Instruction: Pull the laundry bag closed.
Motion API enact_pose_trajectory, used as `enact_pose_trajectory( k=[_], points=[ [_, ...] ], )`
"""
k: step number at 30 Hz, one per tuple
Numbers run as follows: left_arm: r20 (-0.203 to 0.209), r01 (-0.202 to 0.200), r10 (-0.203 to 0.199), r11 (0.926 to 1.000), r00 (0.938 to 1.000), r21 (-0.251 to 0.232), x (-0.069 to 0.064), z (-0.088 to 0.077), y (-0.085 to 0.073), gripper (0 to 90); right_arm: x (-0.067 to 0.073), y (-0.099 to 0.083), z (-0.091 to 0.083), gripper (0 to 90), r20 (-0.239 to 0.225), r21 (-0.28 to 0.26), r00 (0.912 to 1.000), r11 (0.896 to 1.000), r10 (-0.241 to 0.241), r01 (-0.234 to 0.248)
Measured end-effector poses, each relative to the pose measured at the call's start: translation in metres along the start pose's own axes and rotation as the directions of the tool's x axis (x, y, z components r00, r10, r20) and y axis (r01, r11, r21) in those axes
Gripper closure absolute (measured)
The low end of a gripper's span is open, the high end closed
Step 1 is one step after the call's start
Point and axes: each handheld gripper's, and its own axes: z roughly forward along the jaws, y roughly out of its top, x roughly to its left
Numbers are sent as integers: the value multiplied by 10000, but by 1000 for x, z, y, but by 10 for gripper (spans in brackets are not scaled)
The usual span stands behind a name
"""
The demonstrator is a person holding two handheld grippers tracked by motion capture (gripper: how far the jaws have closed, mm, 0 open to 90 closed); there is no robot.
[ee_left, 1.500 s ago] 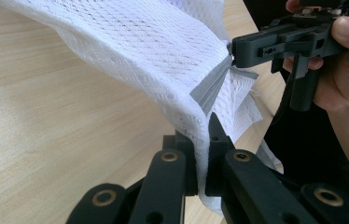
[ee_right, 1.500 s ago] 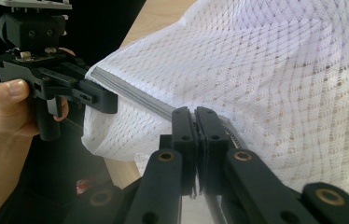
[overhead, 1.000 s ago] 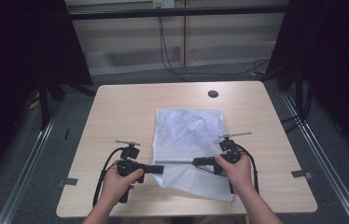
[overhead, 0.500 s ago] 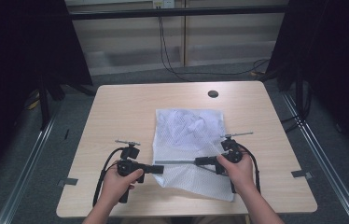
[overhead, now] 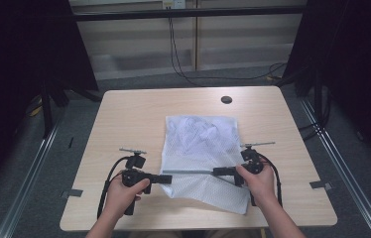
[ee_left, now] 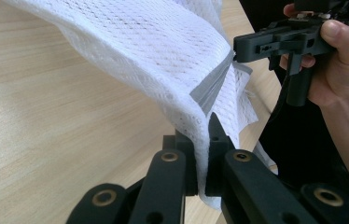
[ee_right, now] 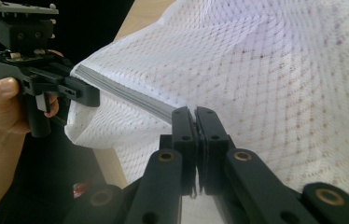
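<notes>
While both grippers pinch the grey band of the white mesh fabric bag [overhead: 203, 153], left gripper [overhead: 166, 179] and right gripper [overhead: 216, 171] stretch it between them over the near half of the pale wooden table [overhead: 134, 119]. Beyond lies a small dark round disc [overhead: 226, 99]; black curtains flank grey carpet.

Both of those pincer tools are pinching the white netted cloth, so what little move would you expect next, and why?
Probably carrying the pinched edge toward the table's far side to fold the white mesh cloth over. The left gripper and right gripper are both shut on its grey band, stretched taut between them and raised off the table, while the far part lies flat.
</notes>
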Motion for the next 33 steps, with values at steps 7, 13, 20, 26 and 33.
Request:
enact_pose_trajectory(
  k=[7,13,20,26,33],
  points=[
    [-26,-22,23,10000,10000,22,-1,1,1,887,0,0,-3,877,61,-1,10000,10000,-49,49],
    [-13,53,-53,10000,10000,-11,-1,1,0,887,-2,0,-6,877,133,11,9999,10000,15,-15],
    [4,65,-65,10000,10000,-15,-1,2,0,887,-4,-1,-9,877,152,-97,9999,9999,-25,27],
    [8,38,-38,10000,10000,-6,0,1,0,887,-6,-2,-12,877,170,-45,9999,10000,3,-2],
    [-21,19,-19,10000,10000,18,0,1,0,888,-10,-4,-17,877,257,-131,9996,9999,76,-72]
  ],
)
